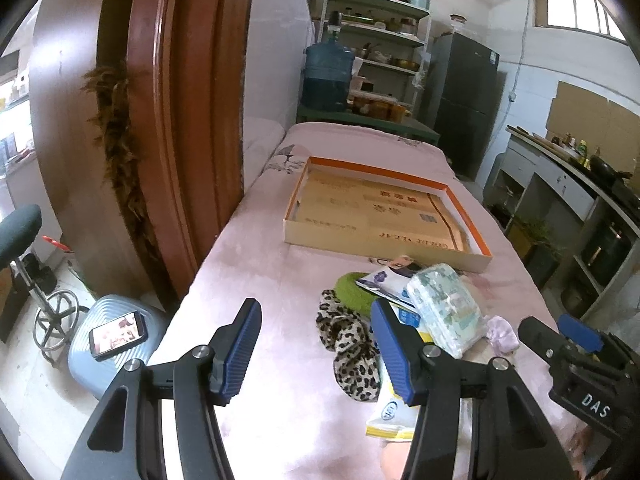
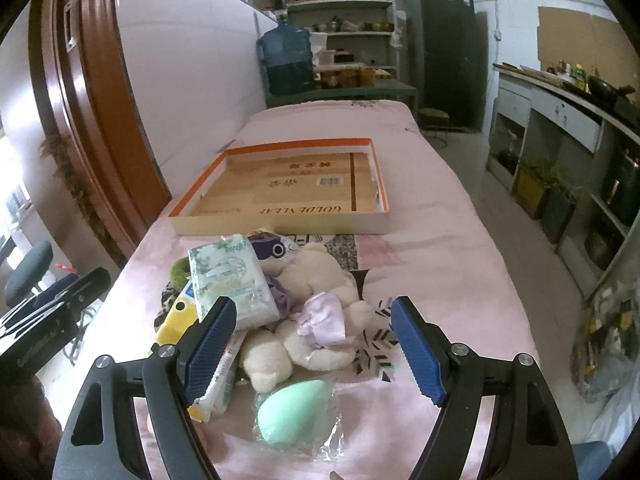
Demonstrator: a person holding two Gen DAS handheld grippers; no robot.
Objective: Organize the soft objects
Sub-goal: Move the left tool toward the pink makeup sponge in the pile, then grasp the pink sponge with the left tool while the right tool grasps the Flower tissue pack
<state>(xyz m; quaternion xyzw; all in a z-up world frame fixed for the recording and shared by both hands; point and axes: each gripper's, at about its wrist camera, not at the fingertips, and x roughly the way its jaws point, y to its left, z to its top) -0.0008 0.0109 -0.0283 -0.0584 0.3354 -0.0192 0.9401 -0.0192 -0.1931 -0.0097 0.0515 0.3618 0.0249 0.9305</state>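
A heap of soft things lies on the pink-covered table (image 1: pixel 256 280): a leopard-print scrunchie (image 1: pixel 352 348), a green fuzzy ring (image 1: pixel 352 286), a wrapped tissue pack (image 1: pixel 444 308) (image 2: pixel 230 280), a cream plush bear (image 2: pixel 312 312), a lilac cloth (image 2: pixel 326 318) and a mint egg-shaped sponge in plastic (image 2: pixel 290 412). Behind them sits a shallow orange-rimmed cardboard tray (image 1: pixel 384 208) (image 2: pixel 280 184). My left gripper (image 1: pixel 316 344) hovers open just left of the heap, nothing between its fingers. My right gripper (image 2: pixel 312 344) stands open over the bear and sponge, gripping nothing.
A brown wooden door (image 1: pixel 172 120) stands left of the table. A pale blue suitcase with a phone (image 1: pixel 118 334) on it sits on the floor at left. Shelves, a water jug (image 1: pixel 328 72) and a dark fridge (image 1: pixel 464 100) stand behind; a kitchen counter (image 2: pixel 560 112) runs along the right.
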